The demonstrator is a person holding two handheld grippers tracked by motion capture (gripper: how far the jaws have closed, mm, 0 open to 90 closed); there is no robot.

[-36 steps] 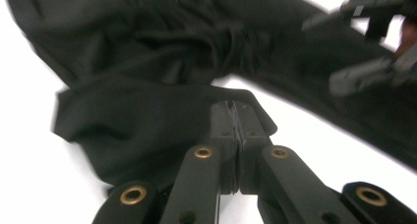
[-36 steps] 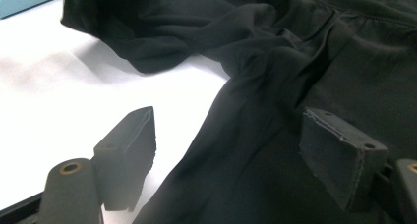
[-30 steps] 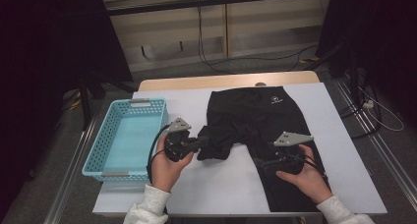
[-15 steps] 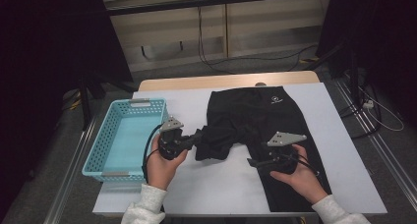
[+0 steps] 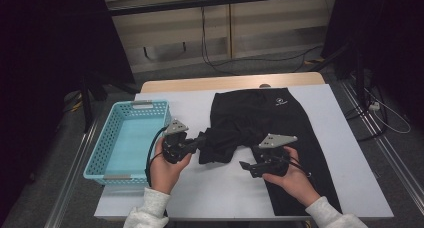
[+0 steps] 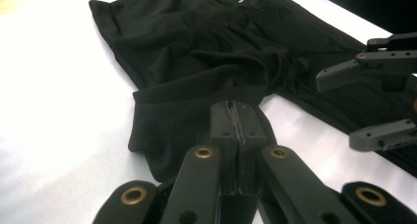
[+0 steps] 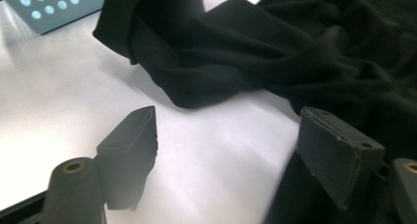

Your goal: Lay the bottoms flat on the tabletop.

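Note:
Black trousers (image 5: 260,115) with a small white logo at the waist lie on the white table (image 5: 200,193). One leg runs straight toward the front edge on the right. The other leg is bunched and folded toward the left. My left gripper (image 5: 201,138) is shut on that folded leg's hem; in the left gripper view its jaws (image 6: 235,118) are pressed together over the dark cloth (image 6: 196,62). My right gripper (image 5: 245,166) hovers open beside the straight leg. In the right gripper view, bare table shows between its spread pads (image 7: 236,140), with the bunched cloth (image 7: 236,62) just beyond.
A light blue plastic basket (image 5: 100,153) sits at the table's left edge, close to my left hand. The right gripper's open jaws (image 6: 378,101) appear in the left gripper view. Cables lie on the floor behind the table.
My right gripper has moved left, off the straight leg and over the white table, staying open. The left gripper shifted slightly left, drawing the folded leg with it.

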